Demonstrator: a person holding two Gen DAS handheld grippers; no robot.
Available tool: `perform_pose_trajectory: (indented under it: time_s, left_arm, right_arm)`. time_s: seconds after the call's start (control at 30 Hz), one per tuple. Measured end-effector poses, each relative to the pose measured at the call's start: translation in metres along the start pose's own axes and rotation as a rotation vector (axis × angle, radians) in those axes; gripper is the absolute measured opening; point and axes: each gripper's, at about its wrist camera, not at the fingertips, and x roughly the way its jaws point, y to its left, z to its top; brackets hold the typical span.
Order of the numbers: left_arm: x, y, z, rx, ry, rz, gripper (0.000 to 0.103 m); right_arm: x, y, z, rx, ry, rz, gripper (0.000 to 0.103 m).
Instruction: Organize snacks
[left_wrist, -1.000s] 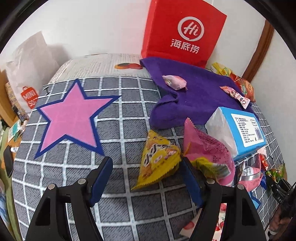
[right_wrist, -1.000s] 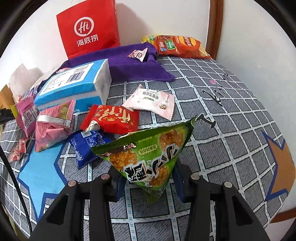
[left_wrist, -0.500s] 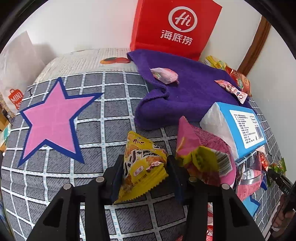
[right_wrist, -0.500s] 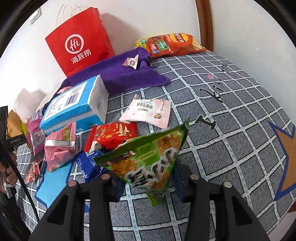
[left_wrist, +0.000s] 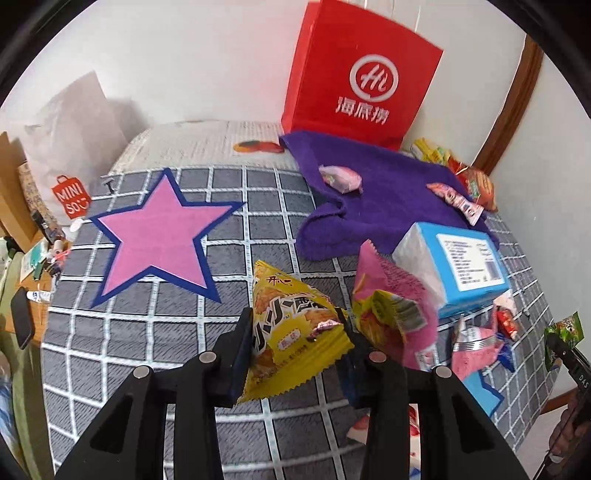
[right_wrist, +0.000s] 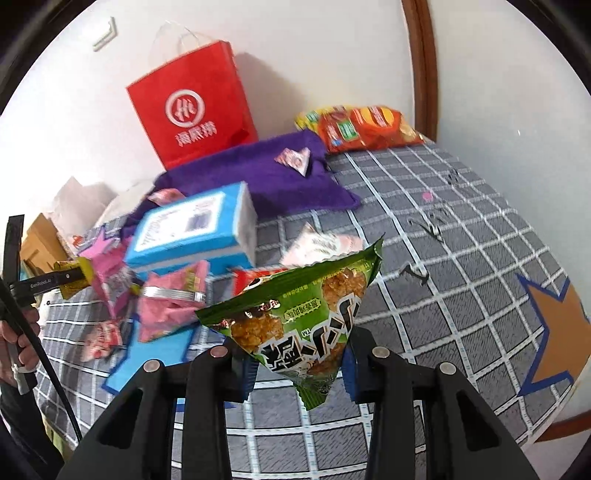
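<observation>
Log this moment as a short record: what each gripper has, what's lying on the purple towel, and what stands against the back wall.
left gripper: jaws shut on yellow snack pack, lifted off the mat
right gripper: jaws shut on green snack pack, held above the mat
purple towel: two small pink wrapped snacks on it
back wall: red paper bag standing upright
beside towel: blue tissue box
surface: grey checked mat

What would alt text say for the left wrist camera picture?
A handheld left tool grips a yellow snack bag above a grey checked cloth with a pink star. Behind lie a purple towel, blue box and red paper bag.
</observation>
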Motion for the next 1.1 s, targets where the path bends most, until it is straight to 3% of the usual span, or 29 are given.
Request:
perform_pose_trajectory:
  time_s: [0.23,0.53,0.7,0.87,1.1]
  left_arm:
    - [-0.032,-0.021,0.007,0.02,-0.045,-0.034,0.038]
    - [-0.056,-0.047,0.041,0.057,-0.114,-0.034,0.038]
    - [-0.056,-0.058,0.067,0.065,-0.141,-0.04,0.038]
    - [-0.046,-0.072,0.097,0.084,-0.155,-0.035,0.038]
    - [-0.025,-0.091,0.135,0.108,-0.165,-0.039,0.038]
  right_arm:
    - [-0.019,0.019,0.026,-0.045,-0.038,0.012,0.037]
    - [-0.018,0.047,0.089,-0.064,-0.064,0.055,0.037]
    - [-0.006,0.06,0.126,-0.094,-0.044,0.049,0.037]
    - [0.0,0.07,0.158,-0.107,-0.069,0.106,0.037]
    - [0.03,0.086,0.203,-0.13,-0.08,0.097,0.037]
